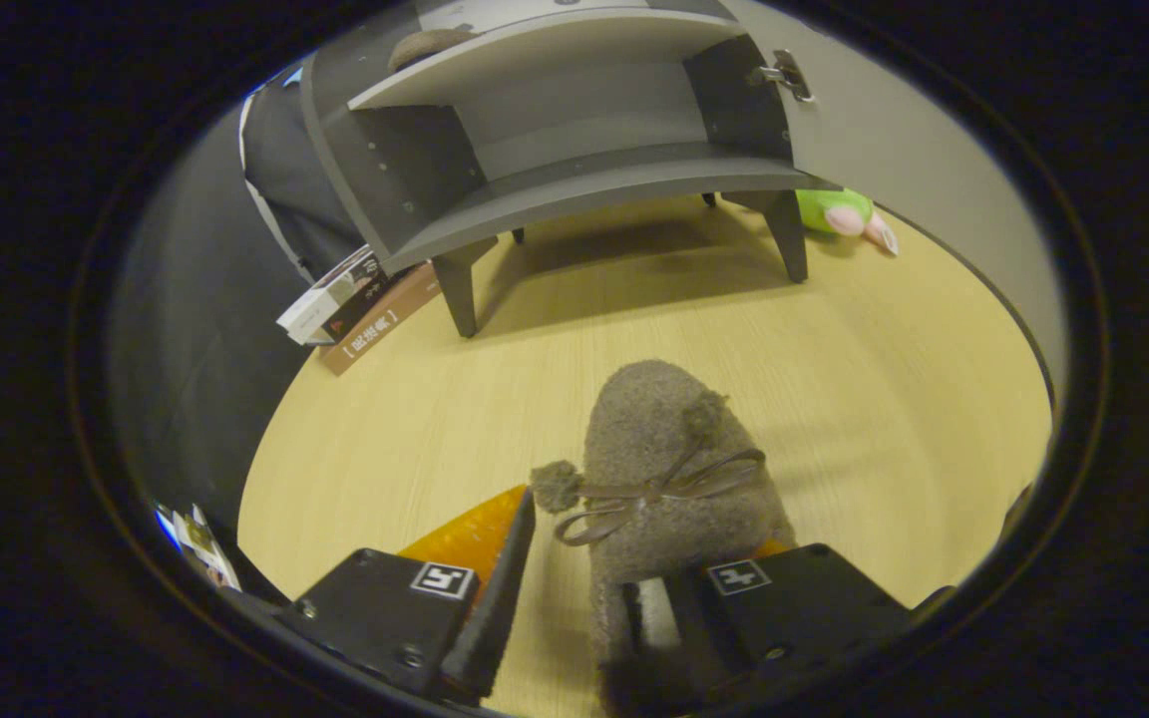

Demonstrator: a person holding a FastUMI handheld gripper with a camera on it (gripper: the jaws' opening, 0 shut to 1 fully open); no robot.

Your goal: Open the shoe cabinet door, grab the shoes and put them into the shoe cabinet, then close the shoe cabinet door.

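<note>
The jaws (574, 598) are spread, one finger tucked inside the fuzzy slipper (669, 469), apparently lining up a pinch on its wall; the shoe cabinet (574, 189) stands open beyond.

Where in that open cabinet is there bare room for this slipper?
The lower shelf of the shoe cabinet looks bare wall to wall. The upper level already holds another slipper. The gripper carries the grey slipper, its right finger inside the slipper.
</note>
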